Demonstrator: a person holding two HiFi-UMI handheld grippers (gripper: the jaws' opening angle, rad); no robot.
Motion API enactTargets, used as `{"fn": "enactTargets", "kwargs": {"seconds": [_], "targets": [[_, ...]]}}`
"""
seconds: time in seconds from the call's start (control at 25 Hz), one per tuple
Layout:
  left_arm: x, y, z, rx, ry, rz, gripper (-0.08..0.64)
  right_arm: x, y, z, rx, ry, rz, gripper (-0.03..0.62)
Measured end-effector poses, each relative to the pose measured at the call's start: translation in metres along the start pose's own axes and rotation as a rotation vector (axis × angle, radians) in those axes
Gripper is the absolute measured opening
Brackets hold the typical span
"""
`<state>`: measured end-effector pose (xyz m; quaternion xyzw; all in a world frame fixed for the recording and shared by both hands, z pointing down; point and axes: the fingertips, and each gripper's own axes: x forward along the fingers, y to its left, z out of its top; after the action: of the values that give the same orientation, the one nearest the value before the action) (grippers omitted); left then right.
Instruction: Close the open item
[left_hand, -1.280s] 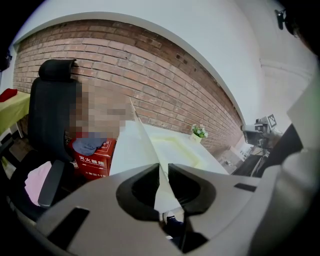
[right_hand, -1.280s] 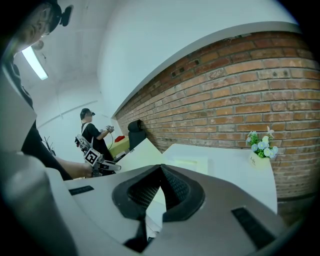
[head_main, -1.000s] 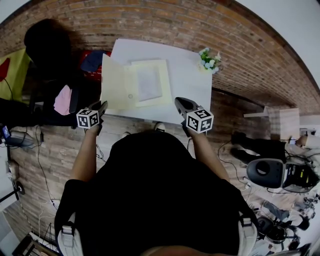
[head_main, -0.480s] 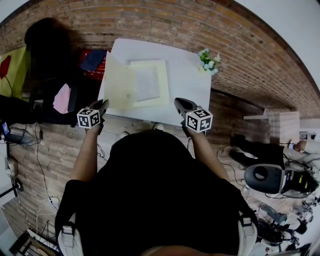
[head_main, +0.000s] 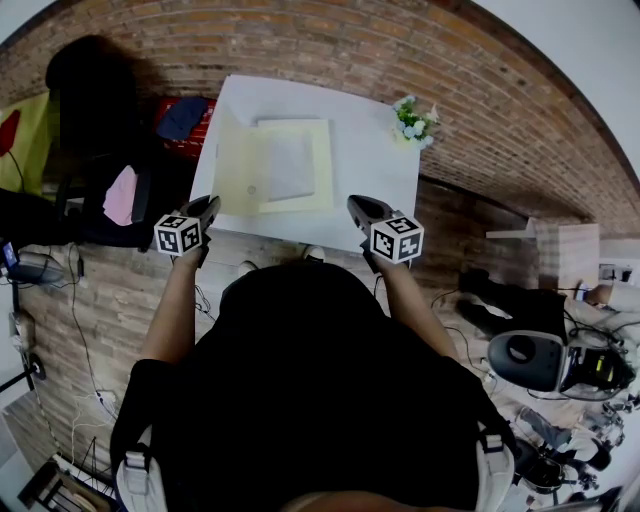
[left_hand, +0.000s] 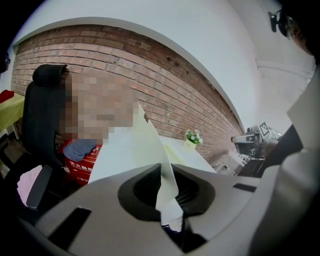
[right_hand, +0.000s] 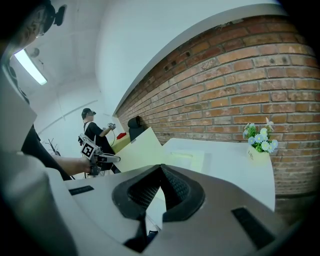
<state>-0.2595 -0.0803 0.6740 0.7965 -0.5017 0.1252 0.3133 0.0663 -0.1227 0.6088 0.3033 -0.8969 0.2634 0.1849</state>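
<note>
So the left gripper (head_main: 207, 205) has the folder (head_main: 270, 165) by its left cover (left_hand: 135, 150), down at the near corner. In the left gripper view the cream cover runs straight up between the jaws. They're almost together, with only the thickness of the card between them, and they've just been closing in a bit more. That's a pinch on the cover, not just a touch.

The folder lies on the white bench (head_main: 370, 150), toward its left side. Its right half is flat with a sheet (head_main: 290, 165) of paper on it. The left cover is tilted up off the bench and leans toward the middle, so the folder's only partly shut.

The right gripper (head_main: 355, 203) hangs over the near edge of the bench, right of the folder and well apart from it. Its own view shows the jaws closed tip to tip with nothing between them. A little pot of flowers (head_main: 413, 120) sits at the far right corner.
</note>
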Motion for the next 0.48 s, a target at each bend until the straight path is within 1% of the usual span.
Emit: {"fn": "enactTargets", "kwargs": {"seconds": [0.48], "targets": [[0.016, -0.023, 0.005, 0.005, 0.004, -0.014, 0.041, -0.007, -0.017, -0.007, 0.013, 0.015, 0.009, 0.020]]}}
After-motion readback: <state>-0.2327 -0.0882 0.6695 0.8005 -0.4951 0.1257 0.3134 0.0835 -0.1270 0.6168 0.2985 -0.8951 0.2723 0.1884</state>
